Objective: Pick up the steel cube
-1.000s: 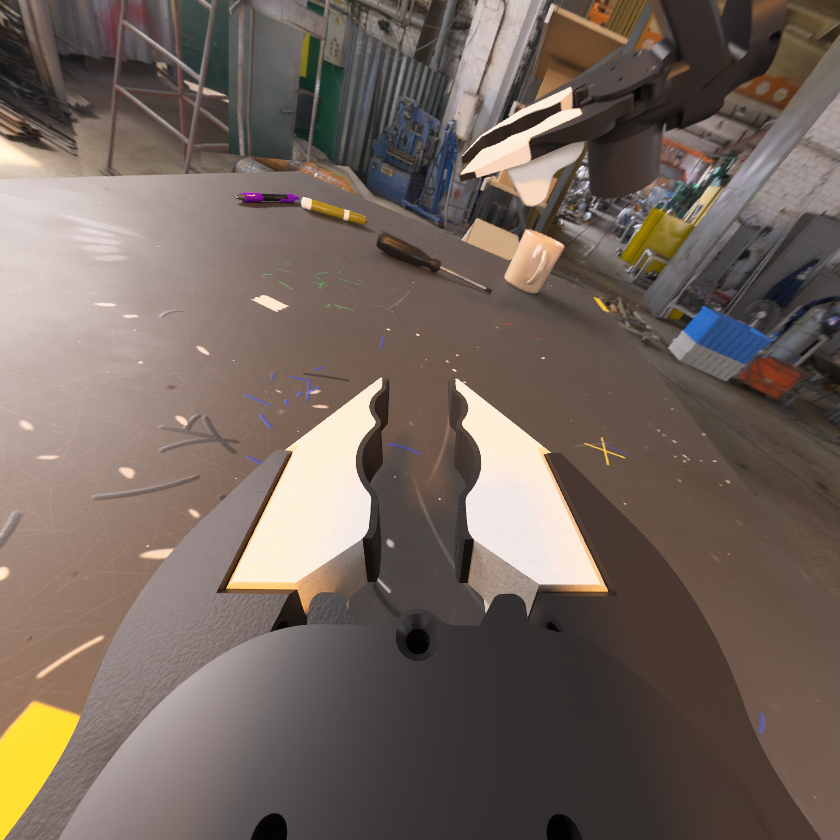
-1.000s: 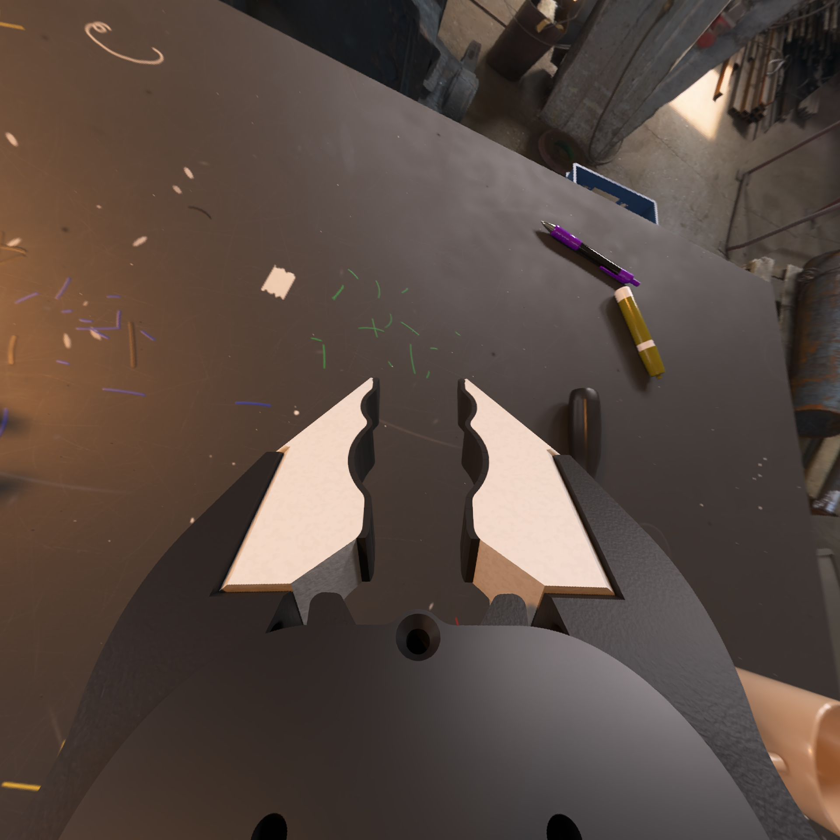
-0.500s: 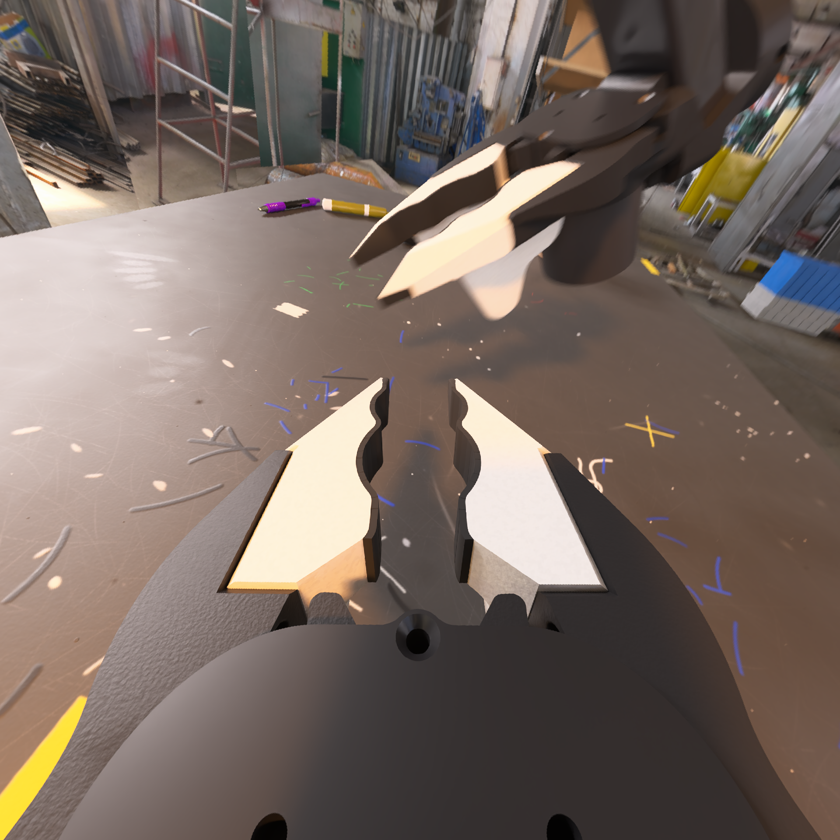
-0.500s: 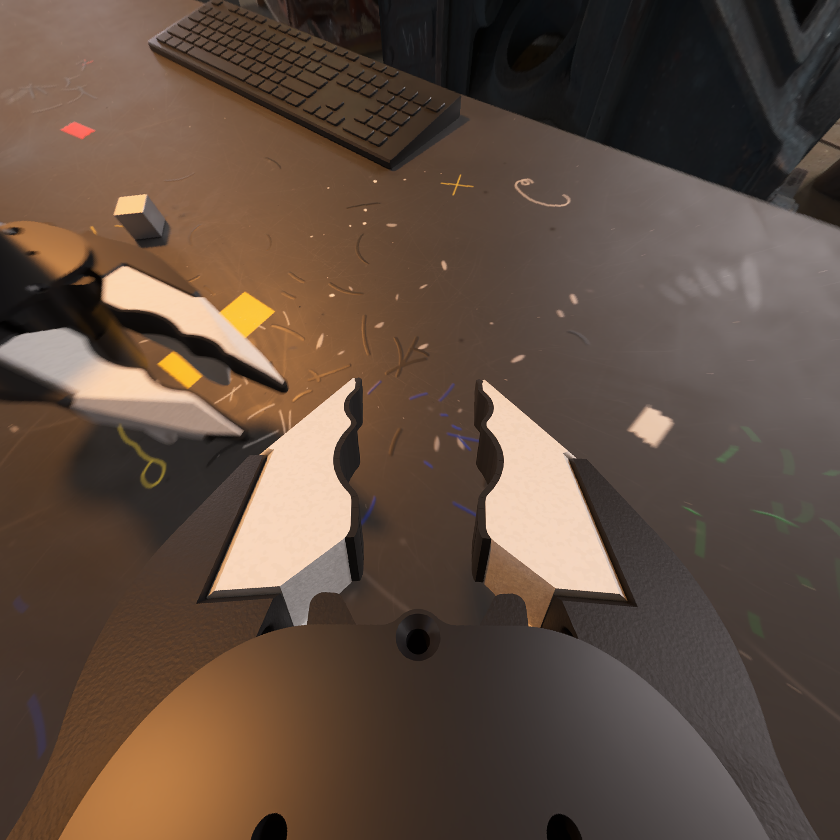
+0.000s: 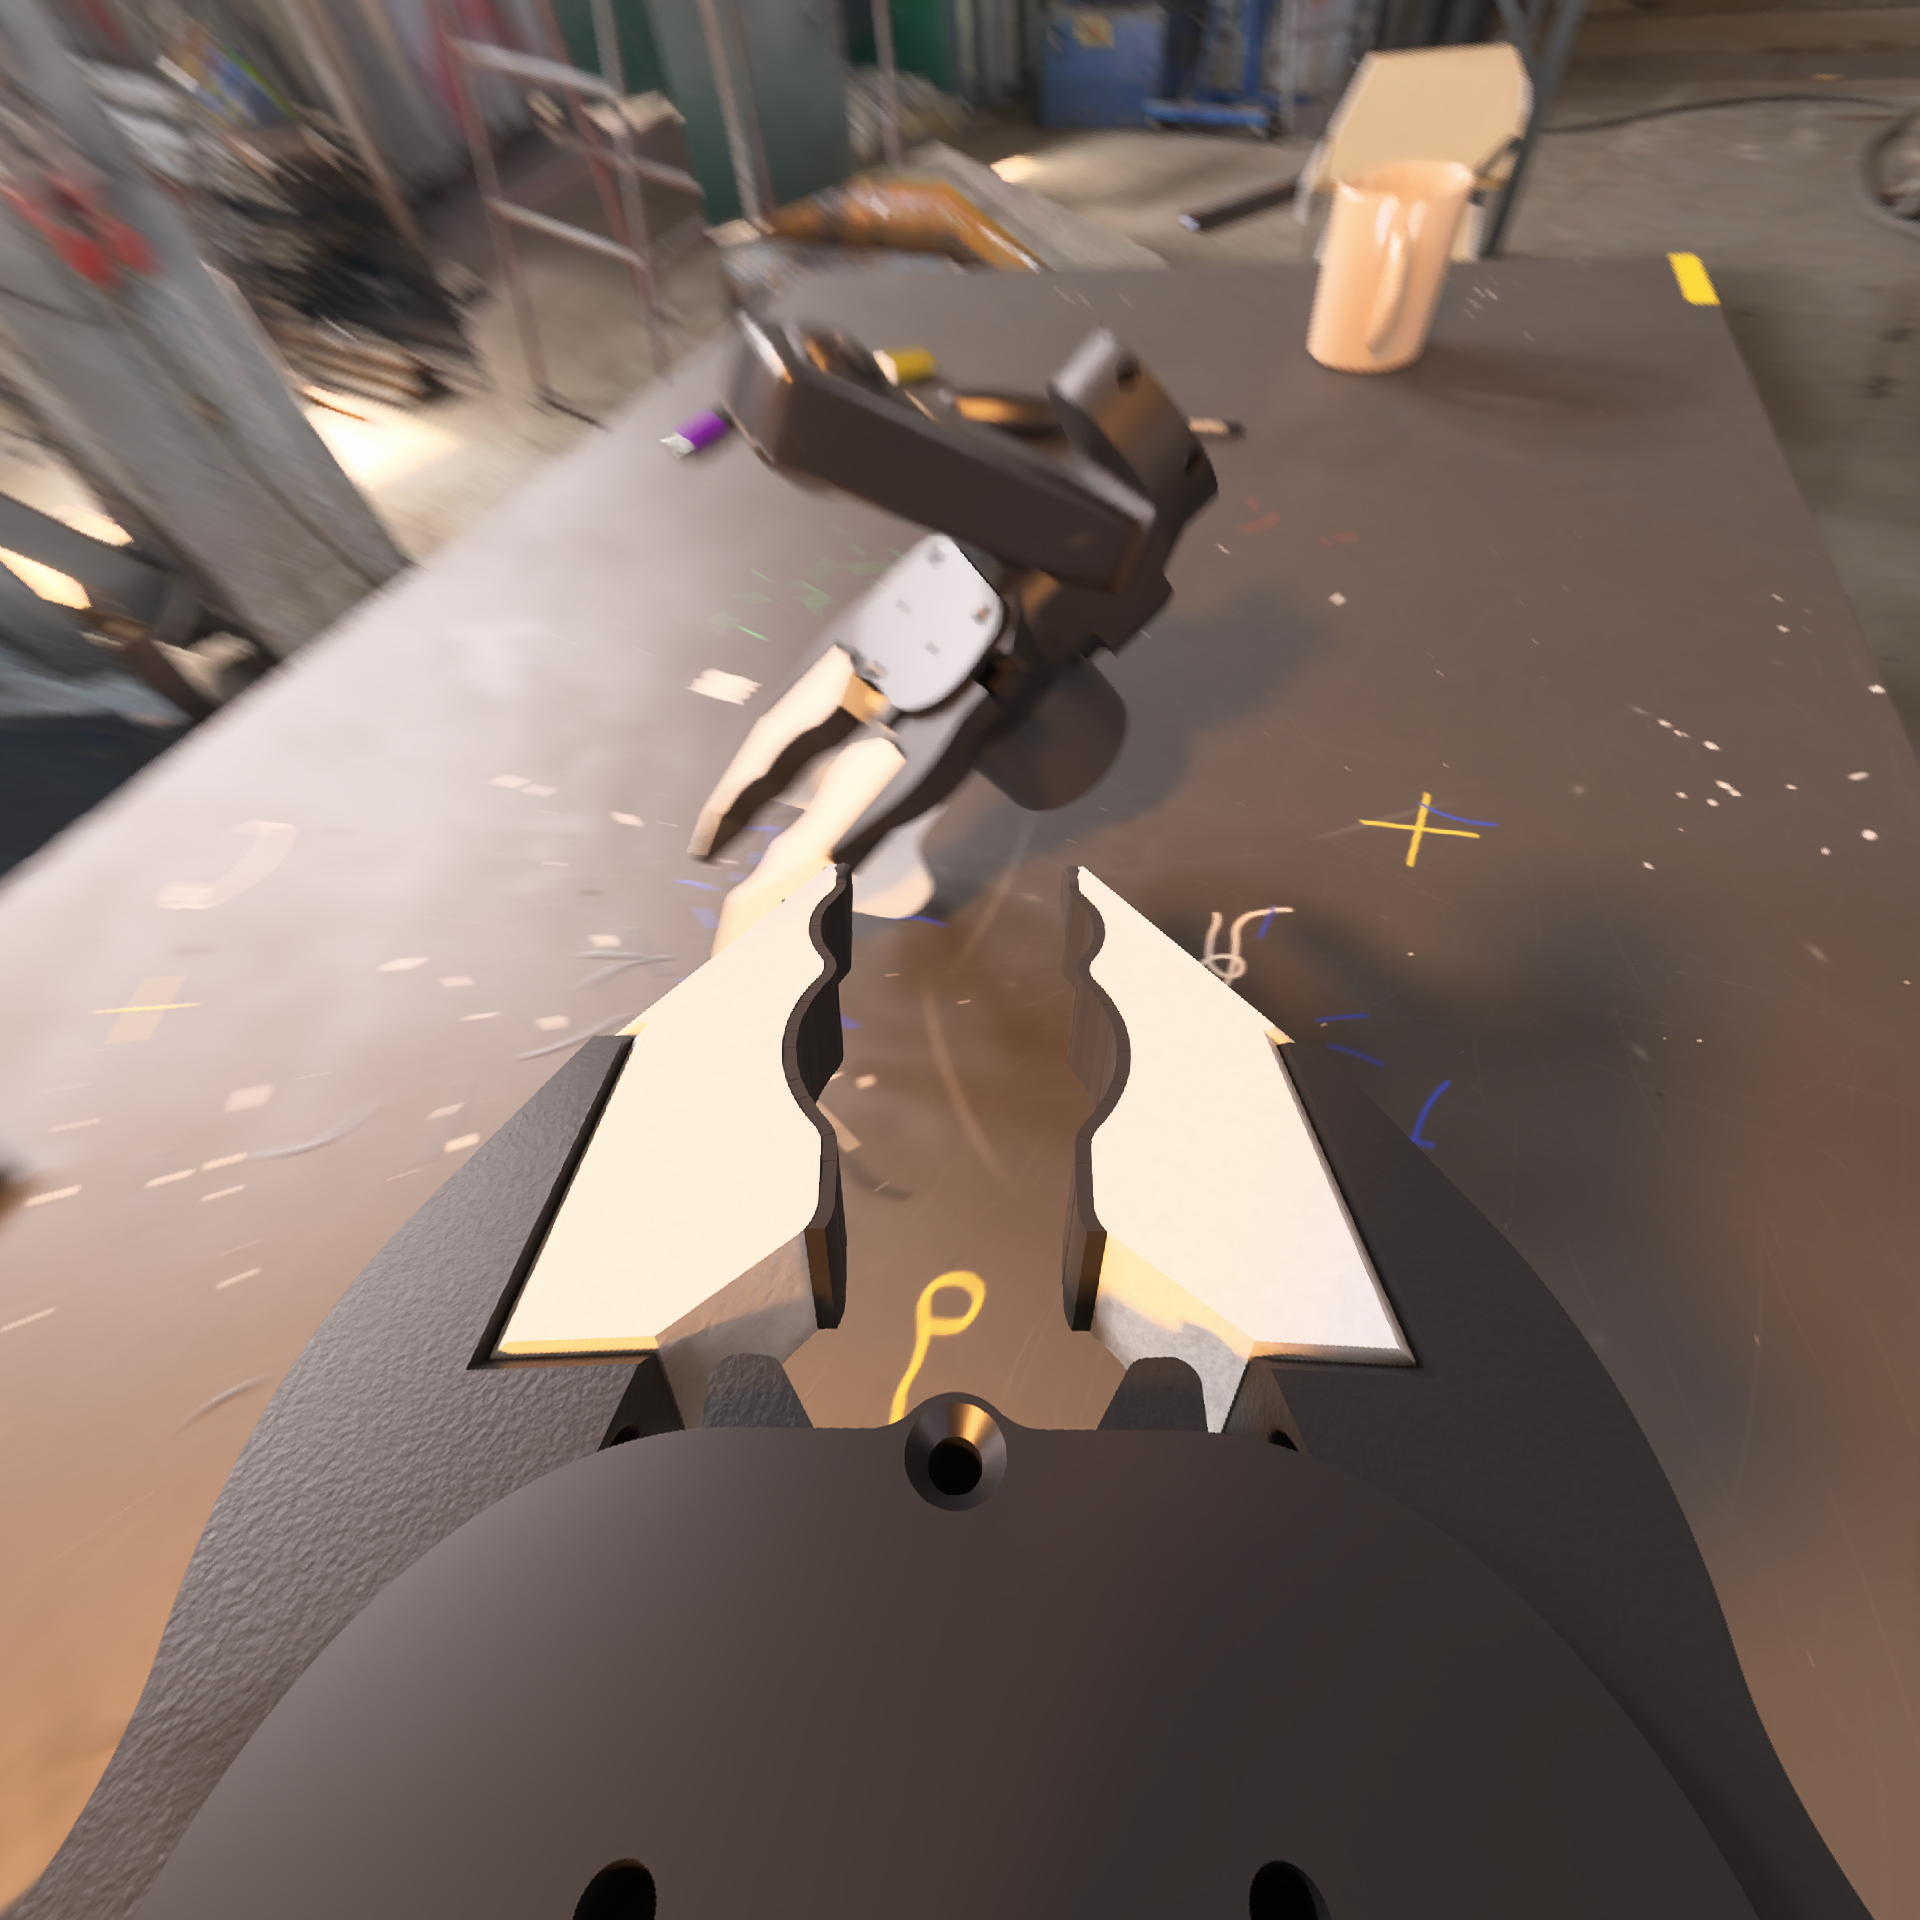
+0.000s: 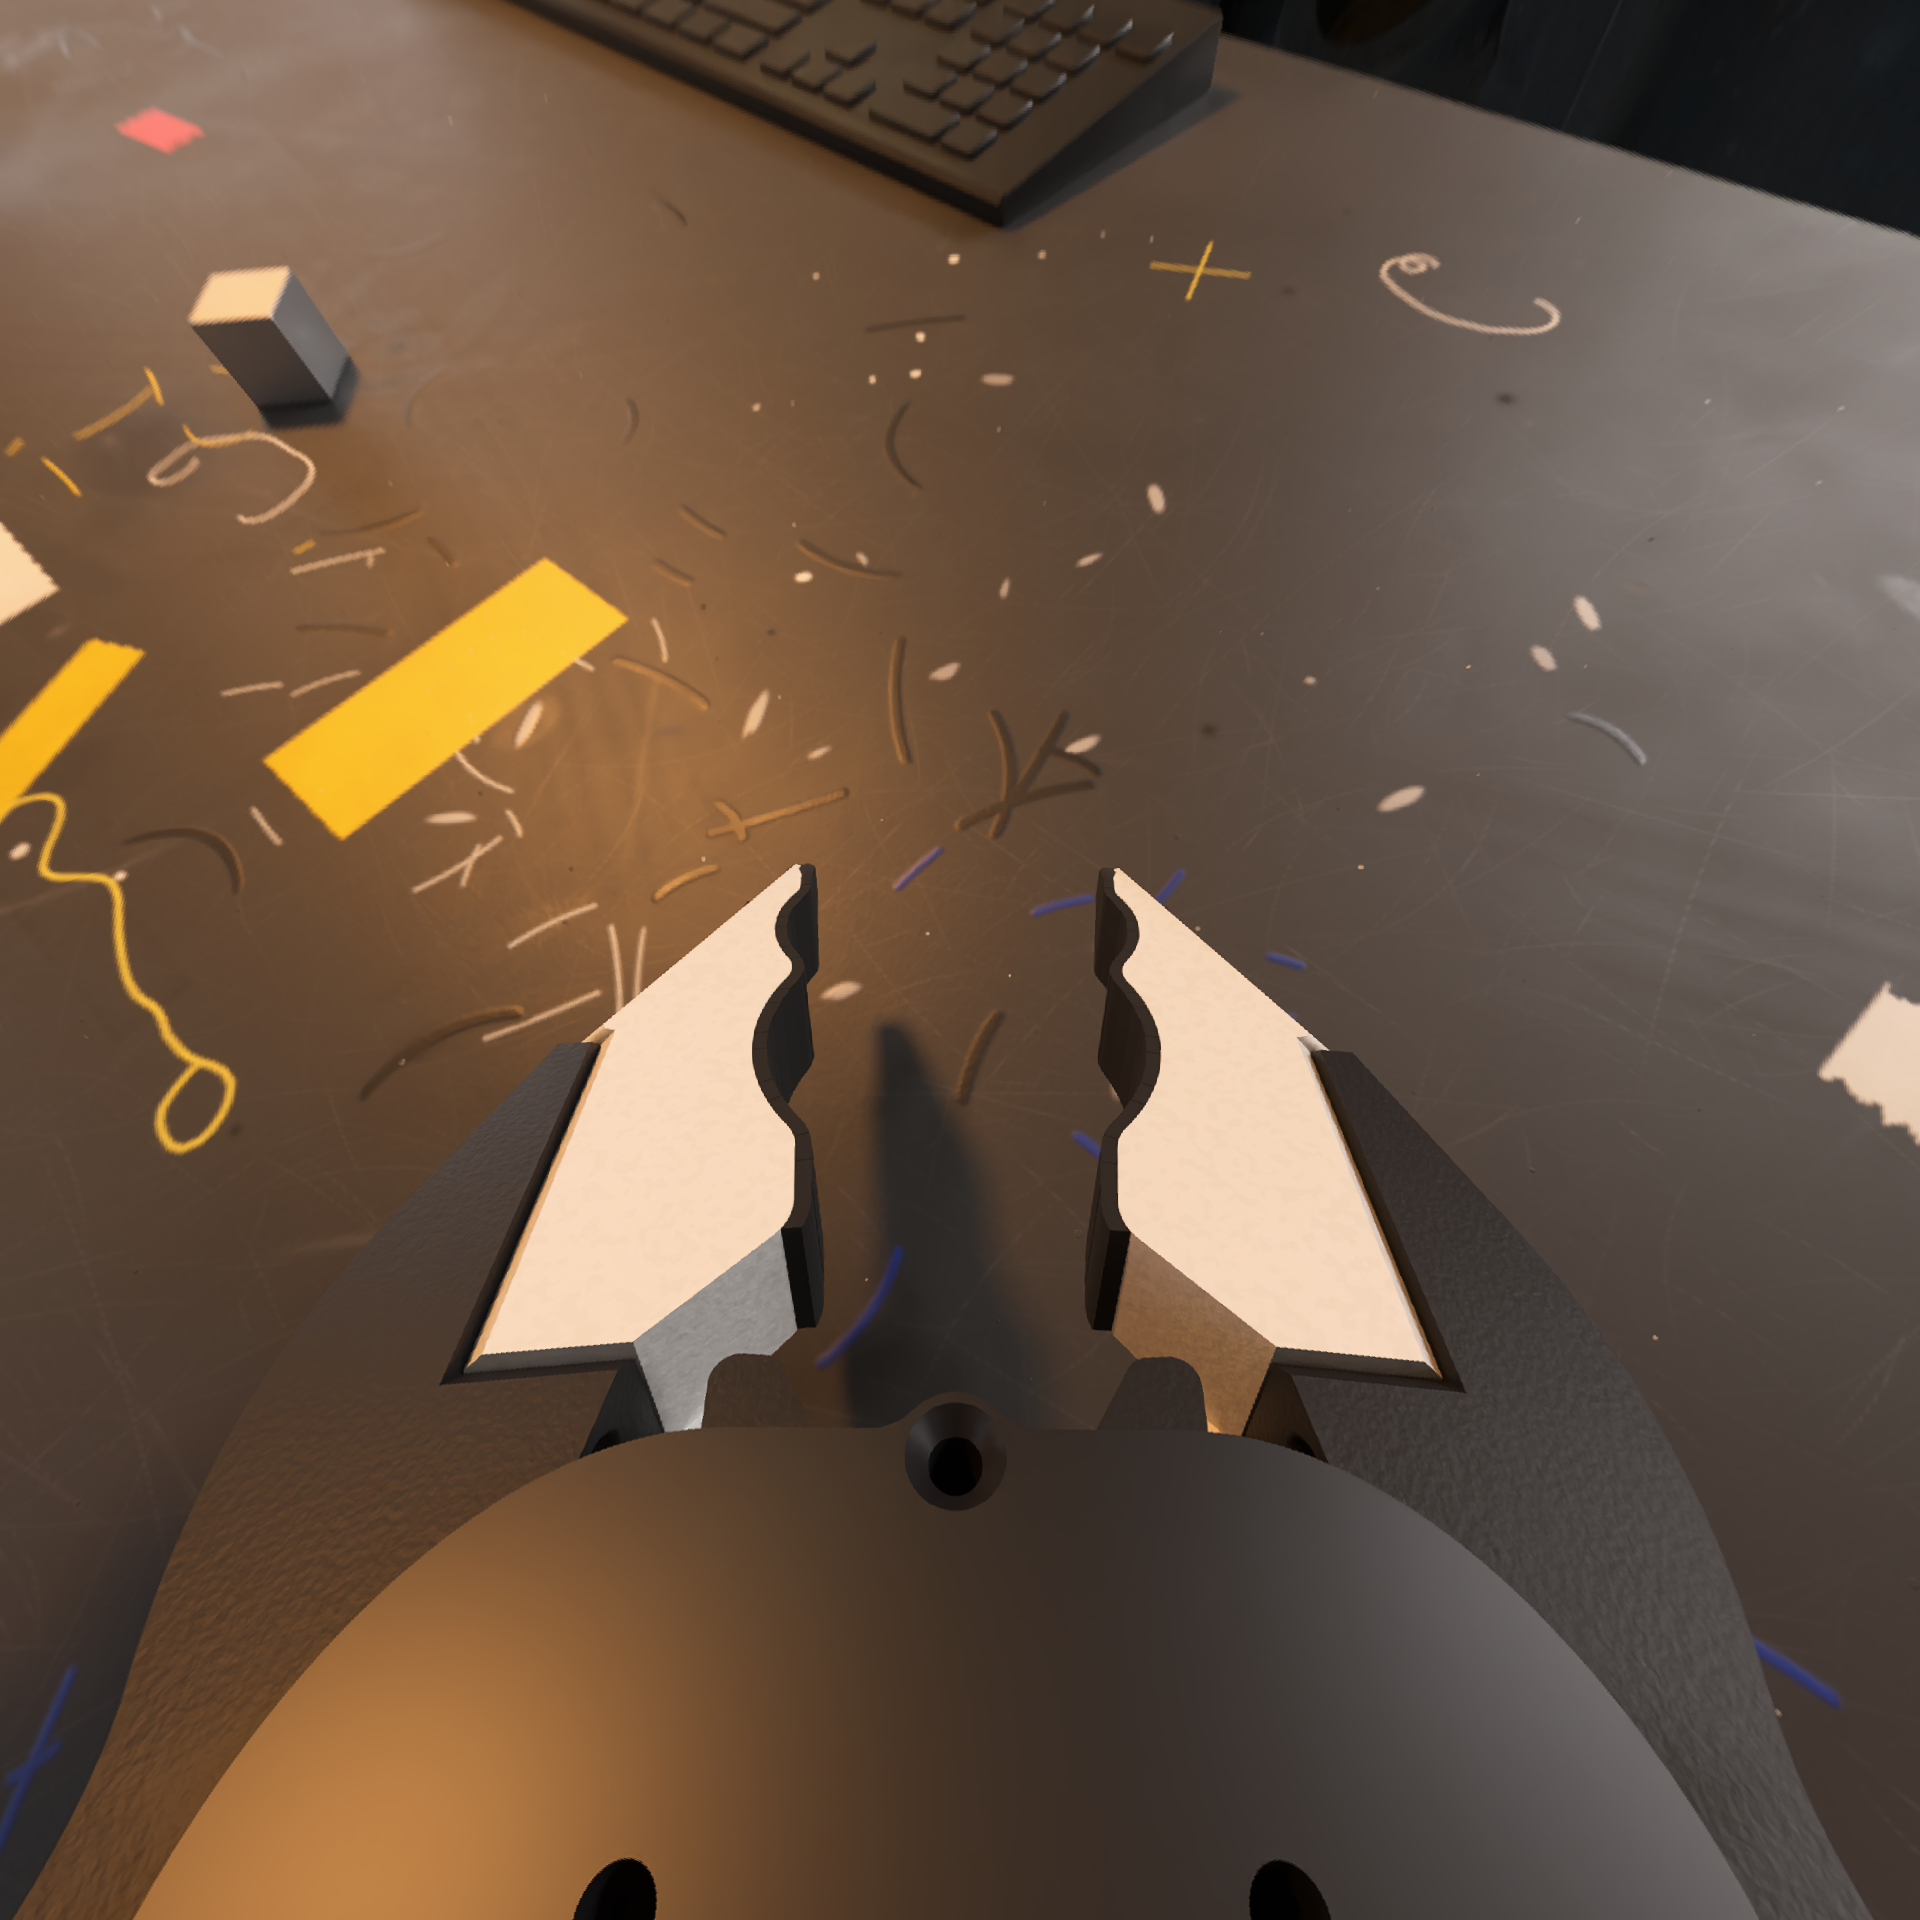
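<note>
Steel cube (image 6: 272, 338) sits on the dark worktable (image 6: 1558, 727), far up and to the left in the right wrist view, well apart from the right gripper (image 6: 956, 883) and short of the black keyboard (image 6: 914, 83) at the far edge. Half a second ago it was a small block at the upper left of that view, with the left gripper crossing the frame beside it; now the cube looms larger and nearer, and the other gripper has left the frame, so the right gripper has closed in on it. Its jaws have also parted further and stand wide with nothing between them. That reads as the approach phase: the cube is untouched and lies off the line of the fingers, so the gripper probably has to swing left and forward before it can straddle it. A yellow tape strip (image 6: 447, 691) lies between cube and fingertips. In the left wrist view the left gripper (image 5: 956, 883) also stands wide and empty, facing the right gripper (image 5: 769, 831) just ahead, with a cream mug (image 5: 1377, 270) far behind; no cube shows there.
</note>
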{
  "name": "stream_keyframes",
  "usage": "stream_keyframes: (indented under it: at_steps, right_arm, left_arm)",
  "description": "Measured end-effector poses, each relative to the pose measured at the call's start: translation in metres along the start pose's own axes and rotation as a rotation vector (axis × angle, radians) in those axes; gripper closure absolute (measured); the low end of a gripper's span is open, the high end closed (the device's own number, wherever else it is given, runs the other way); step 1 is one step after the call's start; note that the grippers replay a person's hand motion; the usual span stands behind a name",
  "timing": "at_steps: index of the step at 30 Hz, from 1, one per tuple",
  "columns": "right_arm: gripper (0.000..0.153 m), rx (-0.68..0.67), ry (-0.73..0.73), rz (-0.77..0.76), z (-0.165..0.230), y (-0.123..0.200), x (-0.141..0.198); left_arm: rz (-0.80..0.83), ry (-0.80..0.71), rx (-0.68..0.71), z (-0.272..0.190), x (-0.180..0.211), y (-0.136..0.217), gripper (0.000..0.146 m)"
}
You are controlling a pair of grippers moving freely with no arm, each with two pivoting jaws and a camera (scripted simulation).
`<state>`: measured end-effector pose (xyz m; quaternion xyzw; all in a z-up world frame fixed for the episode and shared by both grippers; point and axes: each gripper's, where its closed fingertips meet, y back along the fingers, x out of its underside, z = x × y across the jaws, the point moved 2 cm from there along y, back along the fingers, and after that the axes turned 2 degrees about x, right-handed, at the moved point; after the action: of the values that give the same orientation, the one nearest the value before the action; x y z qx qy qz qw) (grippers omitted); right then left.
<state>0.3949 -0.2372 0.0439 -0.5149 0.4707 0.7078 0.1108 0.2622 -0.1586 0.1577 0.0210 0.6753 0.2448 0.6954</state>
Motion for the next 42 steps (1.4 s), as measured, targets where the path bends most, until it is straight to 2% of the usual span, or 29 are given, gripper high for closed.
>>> stream_keyframes:
  at_steps: [2, 4, 6, 8, 10, 13, 15, 18, 19, 20, 21, 22, 24, 26, 30, 32, 34, 37, 40, 42]
  right_arm:
    - [0.095, 0.000, 0.007, 0.033, 0.001, -0.003, 0.003]
    - [0.091, -0.009, -0.001, 0.050, 0.001, -0.004, 0.005]
    - [0.091, -0.019, -0.016, 0.045, 0.001, -0.003, 0.004]
    - [0.093, -0.026, -0.032, 0.030, 0.001, -0.001, 0.004]
    - [0.094, -0.031, -0.044, 0.019, 0.000, 0.000, 0.003]
    - [0.095, -0.033, -0.055, 0.020, -0.001, 0.000, 0.003]
    - [0.095, -0.032, -0.057, 0.023, -0.001, 0.000, 0.003]
    - [0.096, -0.041, -0.063, 0.021, 0.000, 0.001, 0.003]
    - [0.096, -0.045, -0.065, 0.018, 0.000, 0.001, 0.003]
    - [0.096, -0.049, -0.067, 0.017, 0.000, 0.001, 0.003]
    - [0.096, -0.054, -0.071, 0.017, 0.000, 0.001, 0.003]
    - [0.097, -0.060, -0.074, 0.017, 0.001, 0.001, 0.003]
    - [0.098, -0.075, -0.082, 0.020, 0.001, 0.001, 0.003]
    - [0.099, -0.099, -0.088, 0.028, 0.003, 0.002, 0.004]
    - [0.100, -0.122, -0.078, 0.021, 0.007, 0.003, 0.004]
    - [0.100, -0.125, -0.070, 0.017, 0.008, 0.004, 0.004]
    - [0.100, -0.127, -0.062, 0.008, 0.009, 0.005, 0.003]
    - [0.100, -0.133, -0.050, -0.026, 0.010, 0.009, 0.000]
    - [0.099, -0.163, -0.051, -0.089, 0.012, 0.015, -0.006]
    - [0.099, -0.194, -0.062, -0.154, 0.013, 0.022, -0.012]
  left_arm:
    - [-0.048, -0.042, -0.128, 0.017, -0.016, 0.055, 0.108]
    - [-0.052, -0.037, -0.273, 0.053, -0.016, 0.108, 0.111]
    - [-0.003, 0.037, -0.391, 0.099, 0.004, 0.150, 0.112]
    - [0.087, 0.151, -0.445, 0.144, 0.042, 0.173, 0.110]
    - [0.203, 0.279, -0.453, 0.179, 0.087, 0.179, 0.102]
    - [0.337, 0.430, -0.320, 0.196, 0.139, 0.160, 0.095]
    - [0.472, 0.405, -0.308, 0.201, 0.170, 0.146, 0.089]
    - [0.665, 0.363, -0.321, 0.206, 0.207, 0.128, 0.087]
    - [0.623, 0.392, -0.298, 0.207, 0.208, 0.122, 0.095]
    - [0.605, 0.386, -0.292, 0.209, 0.208, 0.120, 0.111]
    - [0.616, 0.371, -0.296, 0.212, 0.209, 0.120, 0.117]
    - [0.639, 0.361, -0.308, 0.215, 0.209, 0.123, 0.118]
    - [0.616, 0.331, -0.380, 0.227, 0.197, 0.137, 0.118]
    - [0.496, 0.342, -0.470, 0.242, 0.166, 0.162, 0.118]
    - [0.154, 0.298, -0.629, 0.251, 0.073, 0.212, 0.118]
    - [0.046, 0.224, -0.617, 0.232, 0.028, 0.215, 0.118]
    - [-0.022, 0.141, -0.579, 0.205, -0.008, 0.200, 0.118]
    - [-0.082, 0.033, -0.474, 0.154, -0.044, 0.150, 0.118]
    - [-0.064, -0.017, -0.332, 0.109, -0.048, 0.079, 0.118]
    - [-0.006, -0.055, -0.340, 0.099, -0.033, 0.033, 0.118]
